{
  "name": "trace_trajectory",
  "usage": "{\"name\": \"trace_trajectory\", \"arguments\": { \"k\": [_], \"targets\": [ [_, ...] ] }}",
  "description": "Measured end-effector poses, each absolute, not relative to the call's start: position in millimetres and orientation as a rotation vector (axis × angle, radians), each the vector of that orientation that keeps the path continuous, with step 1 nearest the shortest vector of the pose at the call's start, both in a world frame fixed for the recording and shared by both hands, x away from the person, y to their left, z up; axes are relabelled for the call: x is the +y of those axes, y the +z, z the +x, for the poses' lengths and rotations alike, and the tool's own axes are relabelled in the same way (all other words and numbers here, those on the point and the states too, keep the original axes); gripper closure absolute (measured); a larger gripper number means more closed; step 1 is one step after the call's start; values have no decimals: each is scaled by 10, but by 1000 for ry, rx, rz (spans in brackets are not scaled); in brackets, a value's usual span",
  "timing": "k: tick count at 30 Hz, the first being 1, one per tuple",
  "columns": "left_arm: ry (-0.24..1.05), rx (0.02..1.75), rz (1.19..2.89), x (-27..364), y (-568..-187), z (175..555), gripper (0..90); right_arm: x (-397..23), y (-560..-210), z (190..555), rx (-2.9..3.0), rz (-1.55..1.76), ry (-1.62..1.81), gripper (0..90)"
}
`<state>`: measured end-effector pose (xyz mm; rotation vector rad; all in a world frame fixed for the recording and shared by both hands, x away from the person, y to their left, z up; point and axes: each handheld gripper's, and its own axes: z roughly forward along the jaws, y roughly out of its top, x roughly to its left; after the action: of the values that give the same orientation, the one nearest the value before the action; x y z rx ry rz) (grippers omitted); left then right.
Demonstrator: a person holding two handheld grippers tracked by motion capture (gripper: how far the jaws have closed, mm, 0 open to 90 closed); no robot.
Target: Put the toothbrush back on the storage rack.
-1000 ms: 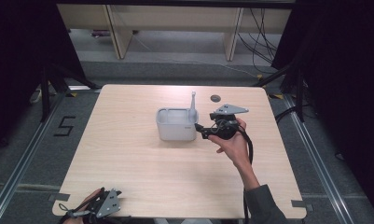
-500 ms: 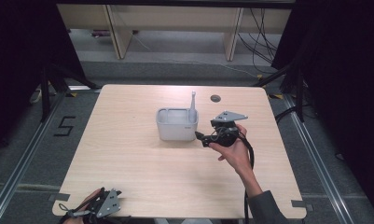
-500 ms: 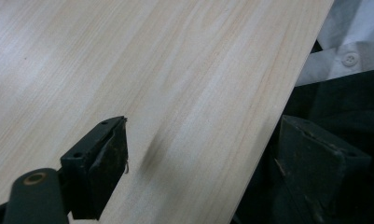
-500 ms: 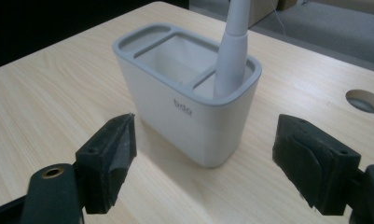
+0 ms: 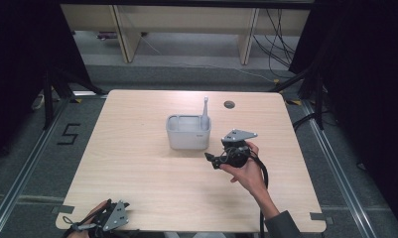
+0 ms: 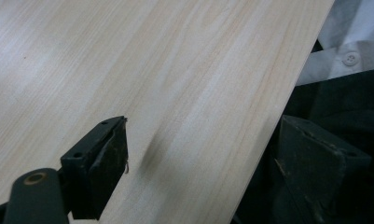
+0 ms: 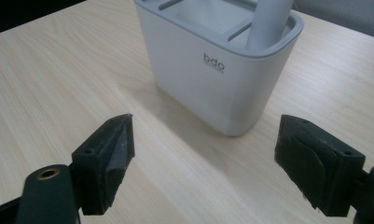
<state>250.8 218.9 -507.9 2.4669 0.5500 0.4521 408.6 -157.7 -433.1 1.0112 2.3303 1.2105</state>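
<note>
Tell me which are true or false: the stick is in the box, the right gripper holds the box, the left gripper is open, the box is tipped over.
The stick stands in the box. True.
The right gripper holds the box. False: its jaws have just been opening, nothing is between them, and it is apart from the box.
The left gripper is open. True.
The box is tipped over. False: it stands upright on the table.

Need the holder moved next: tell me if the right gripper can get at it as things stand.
Probably yes. The right gripper is open with nothing between its jaws, and only bare table lies between it and the holder.
</note>
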Motion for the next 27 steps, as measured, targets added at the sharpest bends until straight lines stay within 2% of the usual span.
{"name": "trace_trajectory", "arguments": {
  "k": [27],
  "targets": [
    [458, 552, 2466, 2193, -5075, 2510, 162, -1562, -4473, 3778, 2368, 990, 1236, 191]
  ]
}}
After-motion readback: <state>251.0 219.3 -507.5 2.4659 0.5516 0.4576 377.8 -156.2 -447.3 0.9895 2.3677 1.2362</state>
